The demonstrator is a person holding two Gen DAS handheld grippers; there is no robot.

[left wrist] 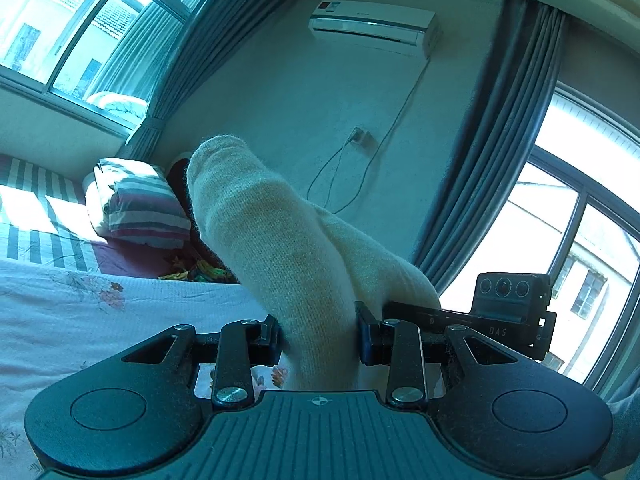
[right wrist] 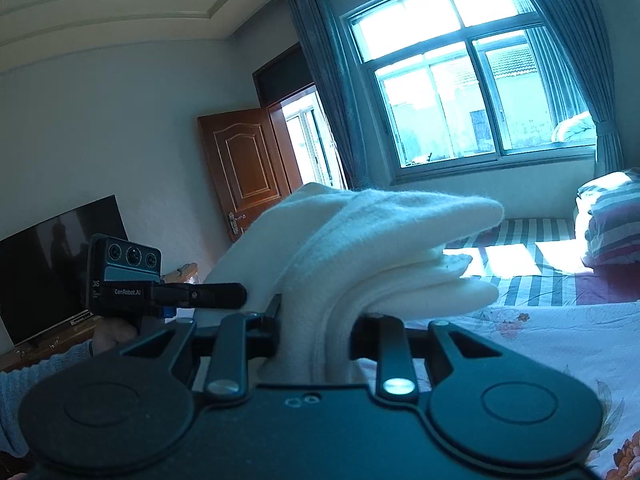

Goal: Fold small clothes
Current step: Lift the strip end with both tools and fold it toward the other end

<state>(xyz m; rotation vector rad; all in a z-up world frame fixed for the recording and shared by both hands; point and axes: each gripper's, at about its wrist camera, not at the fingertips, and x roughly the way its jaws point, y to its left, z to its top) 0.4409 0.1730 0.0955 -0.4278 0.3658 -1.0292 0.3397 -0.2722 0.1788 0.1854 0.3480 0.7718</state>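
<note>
A pair of cream knitted socks [left wrist: 280,240] is held up in the air above the bed. My left gripper [left wrist: 318,338] is shut on the socks, which stick up and away between its jaws. My right gripper [right wrist: 316,332] is shut on the same socks [right wrist: 380,232], whose ends droop to the right over its jaws. The right gripper also shows in the left wrist view [left wrist: 508,312], touching the socks from the right. The left gripper shows in the right wrist view [right wrist: 160,288], at the socks' left side.
Below lies a bed with a floral sheet [left wrist: 60,320] and a striped cover [right wrist: 532,248]. A folded striped quilt [left wrist: 136,204] sits at its far end. Windows with blue curtains [right wrist: 328,92], a wooden door [right wrist: 244,168] and a TV [right wrist: 52,260] surround it.
</note>
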